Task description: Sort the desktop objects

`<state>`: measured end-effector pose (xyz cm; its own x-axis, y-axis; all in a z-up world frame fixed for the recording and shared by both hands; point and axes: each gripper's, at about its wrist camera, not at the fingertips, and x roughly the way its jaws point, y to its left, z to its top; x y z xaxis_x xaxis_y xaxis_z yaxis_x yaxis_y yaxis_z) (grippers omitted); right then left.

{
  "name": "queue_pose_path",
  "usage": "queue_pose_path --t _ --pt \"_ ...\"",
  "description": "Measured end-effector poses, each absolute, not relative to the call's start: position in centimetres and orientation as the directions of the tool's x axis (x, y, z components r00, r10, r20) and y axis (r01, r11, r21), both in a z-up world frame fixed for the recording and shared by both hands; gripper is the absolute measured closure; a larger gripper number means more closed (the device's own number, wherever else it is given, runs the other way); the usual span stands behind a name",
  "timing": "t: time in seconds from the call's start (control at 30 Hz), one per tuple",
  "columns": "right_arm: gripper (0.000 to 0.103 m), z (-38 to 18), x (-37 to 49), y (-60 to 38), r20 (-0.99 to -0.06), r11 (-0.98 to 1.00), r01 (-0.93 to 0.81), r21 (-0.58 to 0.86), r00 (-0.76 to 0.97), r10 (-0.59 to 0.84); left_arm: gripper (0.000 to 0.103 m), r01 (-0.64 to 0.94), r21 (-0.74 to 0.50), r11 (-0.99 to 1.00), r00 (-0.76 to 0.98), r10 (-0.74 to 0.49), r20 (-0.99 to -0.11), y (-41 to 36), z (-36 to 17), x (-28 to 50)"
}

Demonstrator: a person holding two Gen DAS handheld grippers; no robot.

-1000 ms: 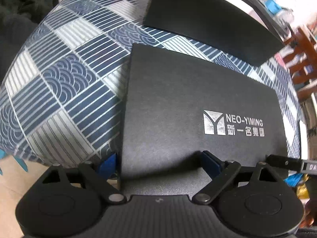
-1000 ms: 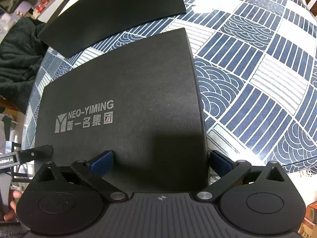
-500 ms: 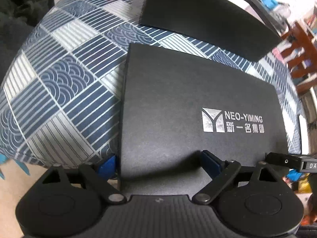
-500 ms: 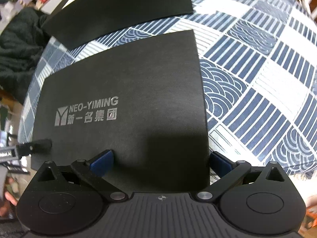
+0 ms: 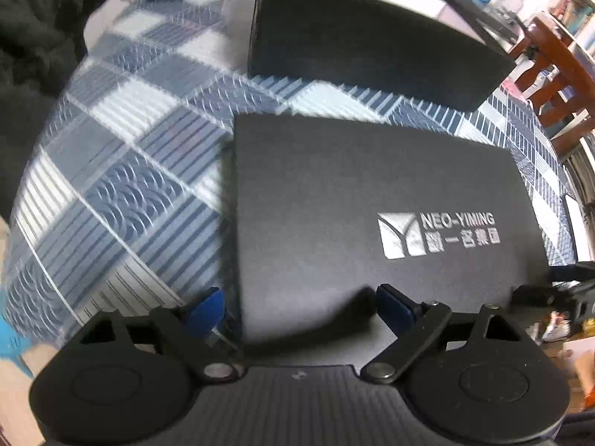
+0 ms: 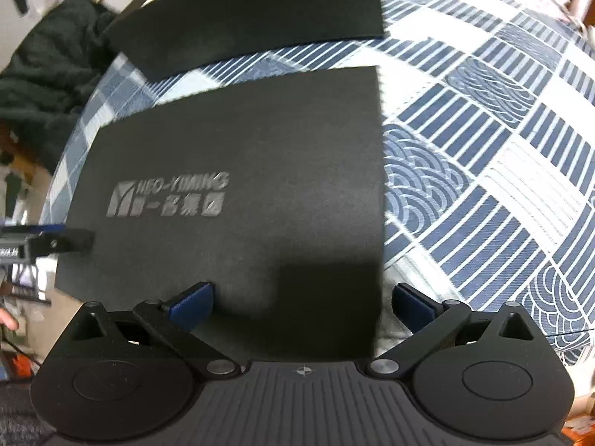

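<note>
A flat black lid (image 5: 334, 204) (image 6: 260, 167) with a silver NEO-YIMING logo hangs just above the patterned tablecloth (image 5: 130, 171) and throws a shadow on it. My left gripper (image 5: 301, 306) holds its near left corner. One blue pad lies on the top face, the other against the outer left side. My right gripper (image 6: 303, 303) holds the near right corner the same way. In each view the other gripper's finger shows at the far side of the lid. Behind it stands a black box (image 5: 372, 48) (image 6: 253, 11).
A dark green garment (image 6: 48, 74) lies past the table's left end. A wooden chair (image 5: 557, 59) stands beyond the right end, with cluttered shelves behind. The blue-and-white tablecloth (image 6: 483, 148) spreads to the right of the lid.
The lid keeps its place in both grippers while the table blurs and shifts beneath it. The black box now looms larger and nearer, its front wall showing.
</note>
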<state>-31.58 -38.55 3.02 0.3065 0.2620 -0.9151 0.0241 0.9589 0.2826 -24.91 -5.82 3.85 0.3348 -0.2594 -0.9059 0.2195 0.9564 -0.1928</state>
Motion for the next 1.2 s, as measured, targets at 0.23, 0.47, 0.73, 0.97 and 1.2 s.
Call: queue_pose_path --t 0.23,0.47,0.73,0.97,1.2 --pt "0.0 2.4 -30.8 -38.9 -0.896 0.946 0.006 0.323 0.323 0.304 0.0 0.133 -0.364 0.922 0.27 -0.387 -0.882 -3.6 1.9 -23.8" --pt "0.0 2.8 -30.7 -37.4 -0.915 0.959 -0.028 0.283 0.291 0.279 0.0 0.18 -0.277 0.944 0.258 -0.317 -0.912 -6.4 2.7 -24.5" --pt "0.0 4.6 -32.2 -37.2 -0.909 0.959 -0.039 0.28 0.31 0.278 0.0 0.203 -0.244 0.948 0.271 -0.294 -0.916 -6.6 5.4 -25.5" --pt "0.0 8.1 -32.8 -38.2 -0.891 0.965 -0.048 0.258 0.375 0.257 0.0 0.221 -0.258 0.94 0.289 -0.316 -0.904 -7.6 8.4 -25.4" --pt "0.0 11.1 -33.2 -40.7 -0.875 0.971 -0.043 0.237 0.424 0.232 0.0 0.277 -0.249 0.928 0.313 -0.333 -0.89 -10.6 11.5 -24.8"
